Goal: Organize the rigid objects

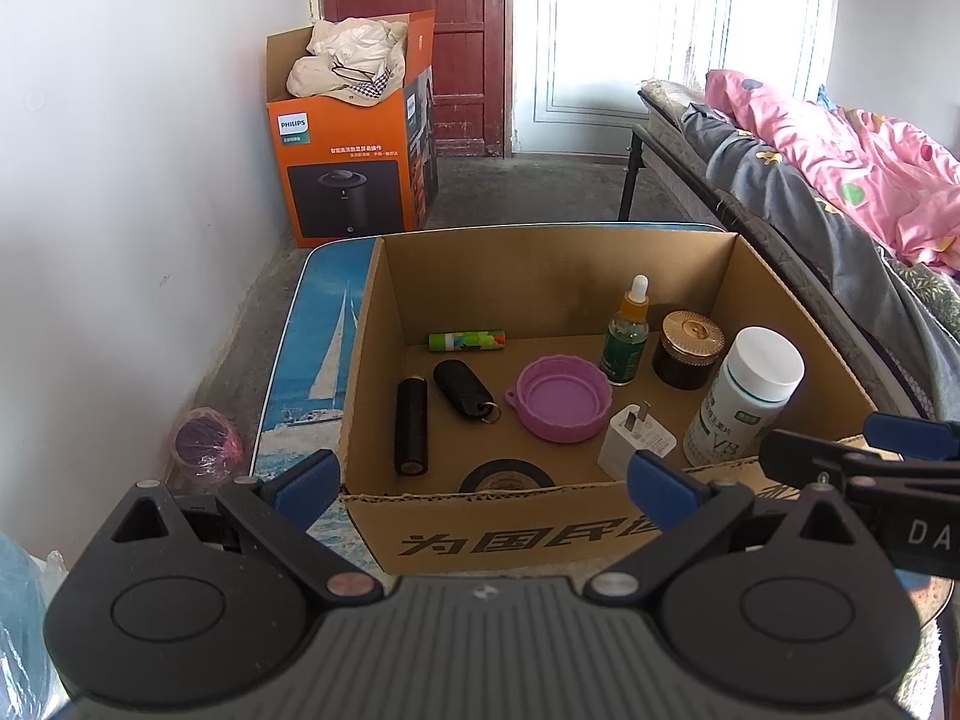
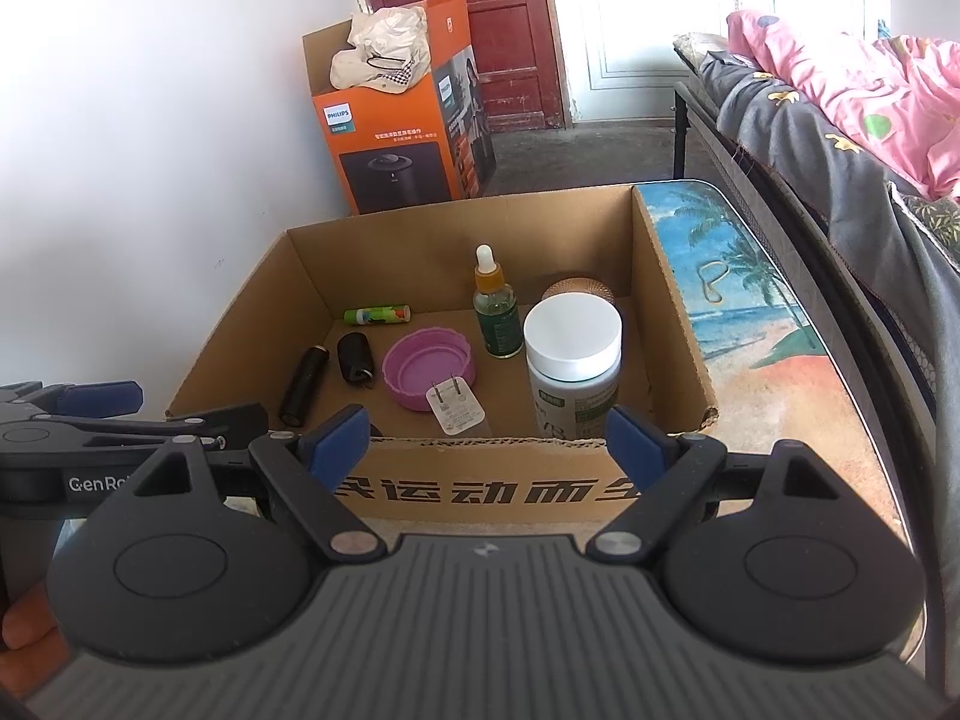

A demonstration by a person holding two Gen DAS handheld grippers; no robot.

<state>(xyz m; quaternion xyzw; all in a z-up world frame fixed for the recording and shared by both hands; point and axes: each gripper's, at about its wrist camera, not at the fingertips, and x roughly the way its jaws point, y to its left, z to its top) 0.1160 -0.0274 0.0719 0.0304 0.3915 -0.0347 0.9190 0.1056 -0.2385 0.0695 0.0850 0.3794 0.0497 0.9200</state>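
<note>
- My grippers: black, with blue fingertips (image 1: 309,480).
- Brown cardboard box (image 1: 540,528), black printed characters.
- Pink-purple lid (image 1: 559,397).
- White charger (image 1: 637,441).
- White-capped bottle (image 1: 744,399).
- Green dropper bottle (image 1: 625,342), orange collar.
- Gold-lidded dark jar (image 1: 690,348).
- Table (image 1: 318,360): blue sailboat print.

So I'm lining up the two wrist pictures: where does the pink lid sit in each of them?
Left wrist view: the pink lid lies on the box floor just right of centre, left of the white charger.
Right wrist view: the pink lid lies left of centre, just behind the charger.
Shared landmark: the green dropper bottle stands just behind and to the right of the lid in both.
</note>
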